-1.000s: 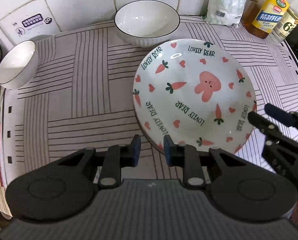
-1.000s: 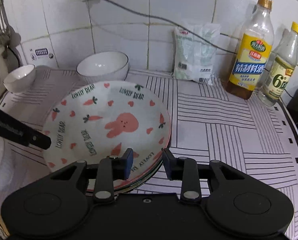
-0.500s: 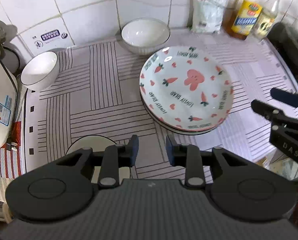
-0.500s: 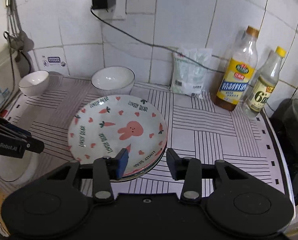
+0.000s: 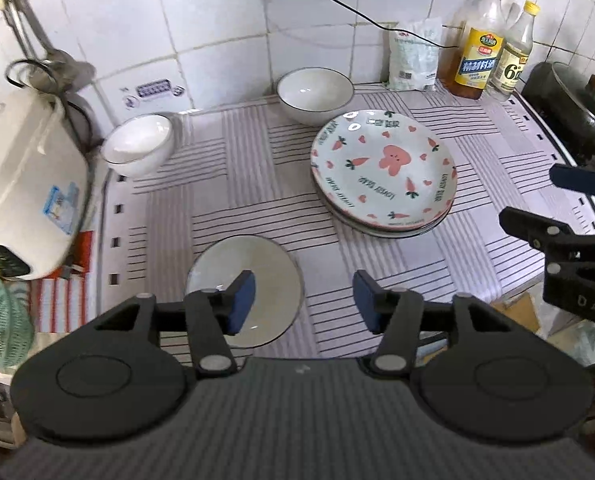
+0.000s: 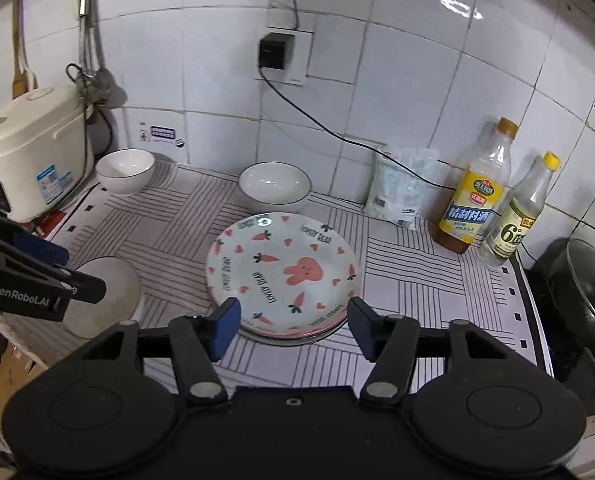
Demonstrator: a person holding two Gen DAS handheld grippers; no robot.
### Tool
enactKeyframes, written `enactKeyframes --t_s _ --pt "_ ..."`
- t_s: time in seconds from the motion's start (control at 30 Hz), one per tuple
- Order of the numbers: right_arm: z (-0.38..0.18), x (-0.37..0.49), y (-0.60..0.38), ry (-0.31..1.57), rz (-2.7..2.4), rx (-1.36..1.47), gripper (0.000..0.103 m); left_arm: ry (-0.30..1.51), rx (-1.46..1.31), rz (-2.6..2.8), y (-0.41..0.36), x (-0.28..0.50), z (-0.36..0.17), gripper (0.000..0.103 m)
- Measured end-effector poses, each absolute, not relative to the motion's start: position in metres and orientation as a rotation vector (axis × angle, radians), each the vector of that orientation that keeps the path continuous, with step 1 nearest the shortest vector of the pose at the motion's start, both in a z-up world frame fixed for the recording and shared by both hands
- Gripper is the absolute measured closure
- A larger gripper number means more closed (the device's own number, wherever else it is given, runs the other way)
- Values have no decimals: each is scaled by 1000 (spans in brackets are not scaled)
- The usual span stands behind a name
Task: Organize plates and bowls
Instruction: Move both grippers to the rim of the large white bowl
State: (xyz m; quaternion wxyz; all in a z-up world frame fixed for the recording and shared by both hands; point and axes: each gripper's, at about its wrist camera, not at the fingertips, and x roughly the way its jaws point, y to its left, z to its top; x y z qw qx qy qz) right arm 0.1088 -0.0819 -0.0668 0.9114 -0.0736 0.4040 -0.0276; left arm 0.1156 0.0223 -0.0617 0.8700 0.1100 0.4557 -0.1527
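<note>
Two grippers hang above a counter covered with a striped mat [image 5: 257, 168], and both stand spread wide with nothing between their blue pads. The left gripper [image 5: 303, 302] hovers over the near edge of the mat, with a plain white bowl [image 5: 253, 256] just below its left finger. The right gripper [image 6: 293, 322] sits above the near rim of a stack of plates [image 6: 283, 276]; the top plate is printed with a pink rabbit, carrots and hearts, and the rims of others show beneath it. How many plates are in the stack cannot be told.

Behind the stack, just beside it, stands a white bowl with a dark rim [image 6: 275, 186]. A smaller white bowl [image 6: 125, 170] sits at the back left, near a white rice cooker [image 6: 29, 152]. Against the tiled wall on the right are a white packet [image 6: 401, 190], a yellow-labelled bottle [image 6: 477, 196] and a second bottle [image 6: 517, 220], with a dark pot [image 6: 585, 280] beyond the mat's right edge.
</note>
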Motion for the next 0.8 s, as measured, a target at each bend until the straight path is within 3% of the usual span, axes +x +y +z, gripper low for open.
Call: enactKeyframes --t_s 0.13,0.43,0.73,0.8 --pt "-62 96 -64 829 -29 -173 24 941 260 -310 37 101 -60 41" --pt "-70 79 -38 849 36 -214 11 992 288 -284 75 87 -82 37" --pt "-96 79 -9 910 129 -235 10 1062 227 -259 104 92 -108 36" --pt "-101 80 -2 905 165 -241 10 1075 211 -265 109 96 -111 32"
